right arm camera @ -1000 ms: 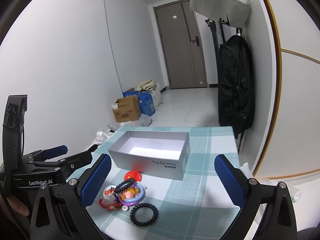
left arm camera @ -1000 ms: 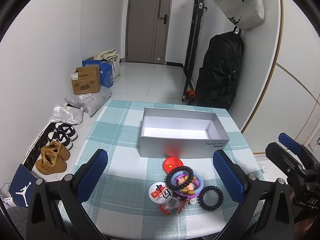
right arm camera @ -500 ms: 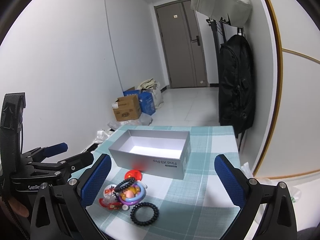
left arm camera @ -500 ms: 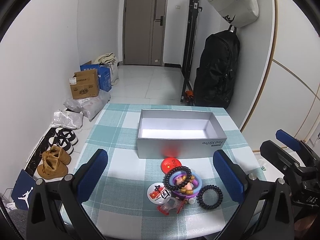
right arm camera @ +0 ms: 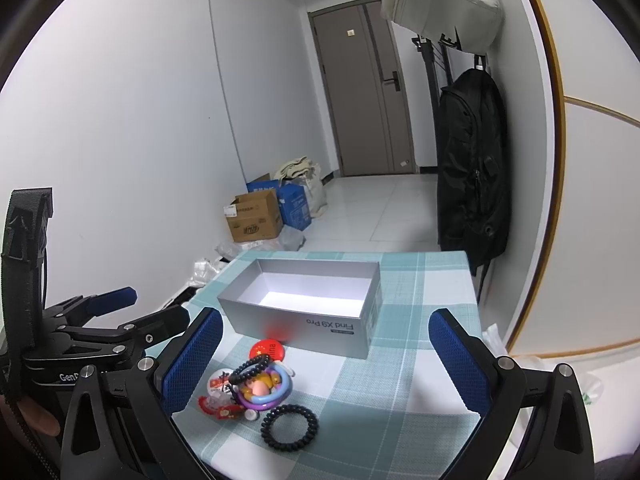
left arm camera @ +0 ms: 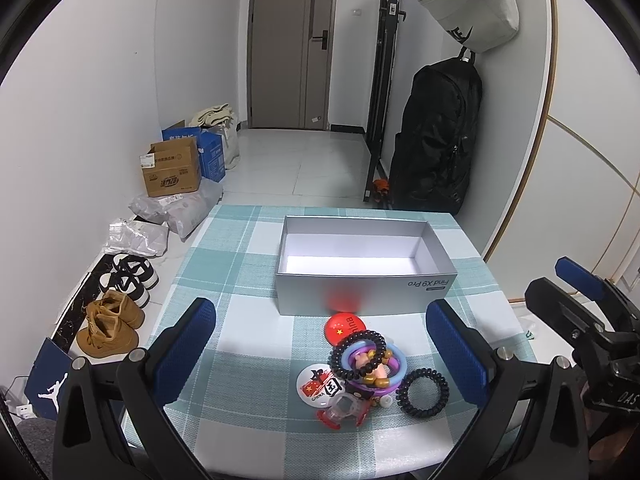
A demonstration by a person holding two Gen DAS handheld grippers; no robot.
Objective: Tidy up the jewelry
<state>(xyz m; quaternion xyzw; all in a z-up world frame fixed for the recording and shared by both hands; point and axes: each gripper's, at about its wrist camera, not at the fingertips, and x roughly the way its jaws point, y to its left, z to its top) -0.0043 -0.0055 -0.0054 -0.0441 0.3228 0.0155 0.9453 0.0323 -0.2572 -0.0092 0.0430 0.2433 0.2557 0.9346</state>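
Teal-and-white checked cloth covers the table, and on it sits an open silver rectangular cardboard box, printed "Find X9 Pro" on its near wall, nothing visible inside. Just in front of the box lies the jewelry heap: a round red badge with yellow stars nearest the box, then a black beaded bracelet resting on top of purple and blue plastic bangles, with a white round badge with red print to their left. A black coiled hair tie lies flat beside the heap on its right, touching or nearly touching the bangles. A small red-and-clear plastic trinket sits at the near edge of the pile.

Left gripper hovers above the heap, blue-padded fingers spread wide, nothing between them. Right gripper likewise spread wide and carrying nothing, the pile toward its left finger. Behind the table, a black backpack hangs on the wall.
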